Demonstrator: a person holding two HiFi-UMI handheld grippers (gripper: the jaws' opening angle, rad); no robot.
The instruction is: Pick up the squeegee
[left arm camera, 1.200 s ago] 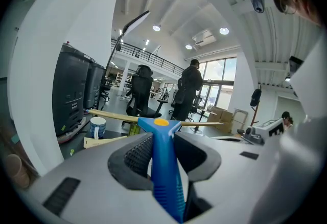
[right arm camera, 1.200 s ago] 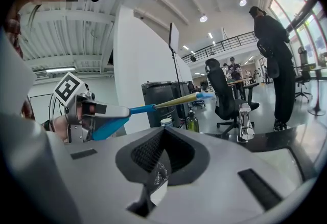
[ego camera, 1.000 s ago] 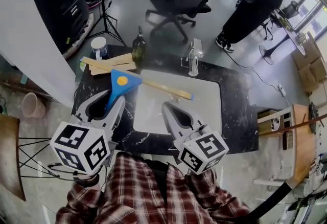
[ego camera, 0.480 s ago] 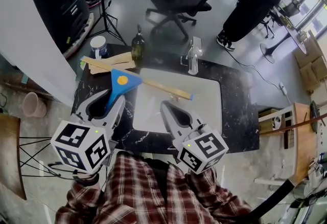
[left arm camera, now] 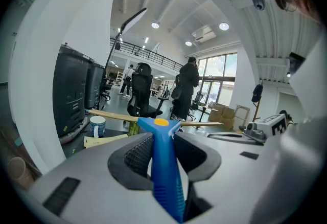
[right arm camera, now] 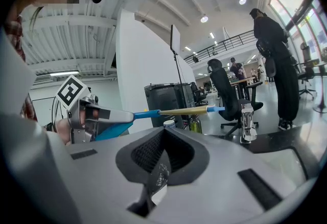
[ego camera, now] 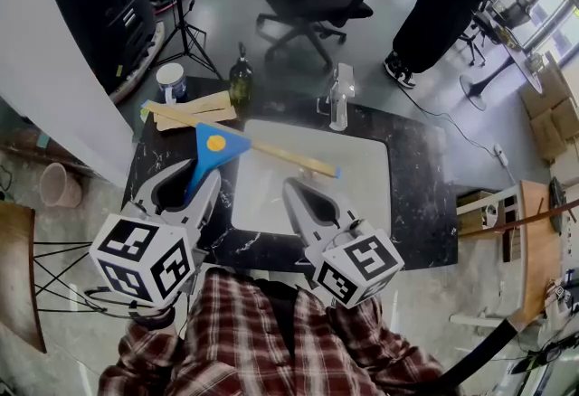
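Our left tool (ego camera: pixel 201 177) clamps the squeegee (ego camera: pixel 215 143) handle; our right tool (ego camera: pixel 294 188) sits closed, empty. We should lift smoothly, blade level.

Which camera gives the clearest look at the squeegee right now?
The head view. It shows the whole squeegee from above, with its blue handle clamped in the left claw and its long bar running out both sides. The left gripper view shows mainly the clamped handle. The right gripper view shows the bar side-on.
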